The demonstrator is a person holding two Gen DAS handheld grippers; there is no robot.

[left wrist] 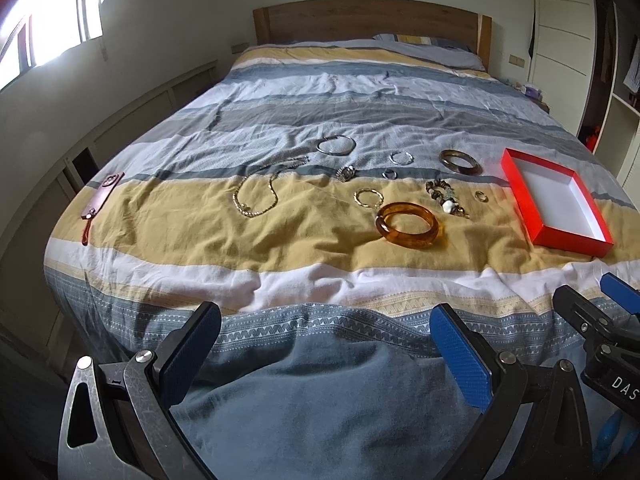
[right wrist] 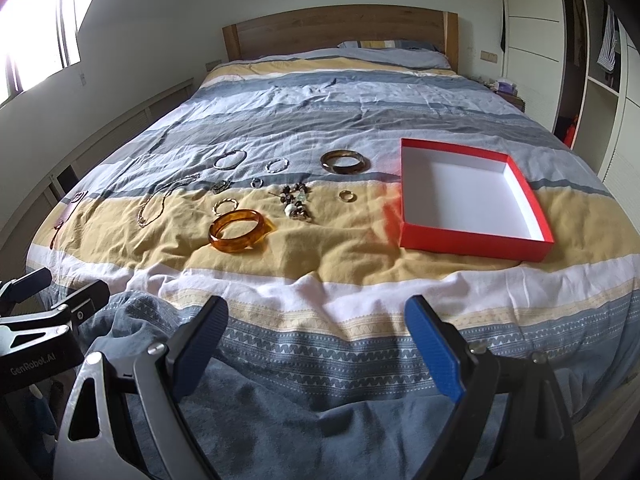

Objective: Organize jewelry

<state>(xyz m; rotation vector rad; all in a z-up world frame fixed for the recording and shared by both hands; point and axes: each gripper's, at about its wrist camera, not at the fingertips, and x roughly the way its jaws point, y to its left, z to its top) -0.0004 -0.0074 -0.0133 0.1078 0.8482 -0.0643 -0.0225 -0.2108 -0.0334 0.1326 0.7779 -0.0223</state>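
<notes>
Striped duvet (left wrist: 280,240), wooden headboard (left wrist: 368,20), pillow (left wrist: 424,46), window (left wrist: 44,20), wardrobe (right wrist: 532,40)

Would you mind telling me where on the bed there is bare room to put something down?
The red box is empty inside. The bedspread is bare from the silver bangle up to the pillow, and along the white stripe nearer than the amber bangle. It is crowded between the gold chain and the box.

The amber bangle (right wrist: 239,231) looks like glossy, translucent plastic. At its 2 o'clock, the red box (right wrist: 476,240) is matt card with a white paper-like lining. At 10 o'clock lies a shiny metal chain (left wrist: 256,196). The striped duvet (right wrist: 320,92) is soft, wrinkled cloth; the headboard (right wrist: 340,28) smooth wood.
</notes>
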